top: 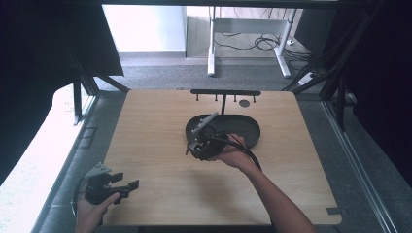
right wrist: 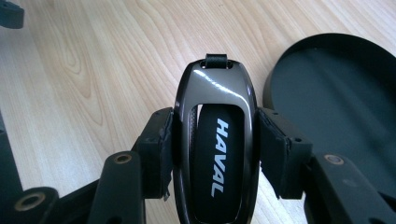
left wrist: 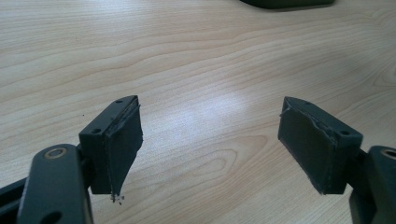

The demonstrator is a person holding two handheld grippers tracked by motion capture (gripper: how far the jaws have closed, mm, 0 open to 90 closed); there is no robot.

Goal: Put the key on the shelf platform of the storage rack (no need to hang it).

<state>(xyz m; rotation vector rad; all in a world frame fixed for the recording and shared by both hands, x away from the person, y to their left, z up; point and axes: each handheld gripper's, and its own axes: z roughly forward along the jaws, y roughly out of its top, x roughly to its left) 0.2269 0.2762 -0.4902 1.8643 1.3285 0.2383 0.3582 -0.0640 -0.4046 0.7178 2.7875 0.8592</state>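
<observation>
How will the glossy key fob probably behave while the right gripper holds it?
The key fob looks stiff and glossy, so it may slip between the right gripper's pads. It seems small, probably light. Its rounded sides give little flat grip, so it could twist.

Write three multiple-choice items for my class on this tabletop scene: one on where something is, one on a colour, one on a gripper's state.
1. Where is the black tray?
A. table's far middle
B. near left corner
C. on the floor

2. What colour is the HAVAL lettering on the key fob?
A. red
B. white
C. yellow

3. How is the left gripper?
A. shut on the fob
B. shut, empty
C. open, empty

Answers: 1 A, the high view shows it just before the rack. 2 B, white letters on black. 3 C, its jaws stand apart over bare table.
</observation>
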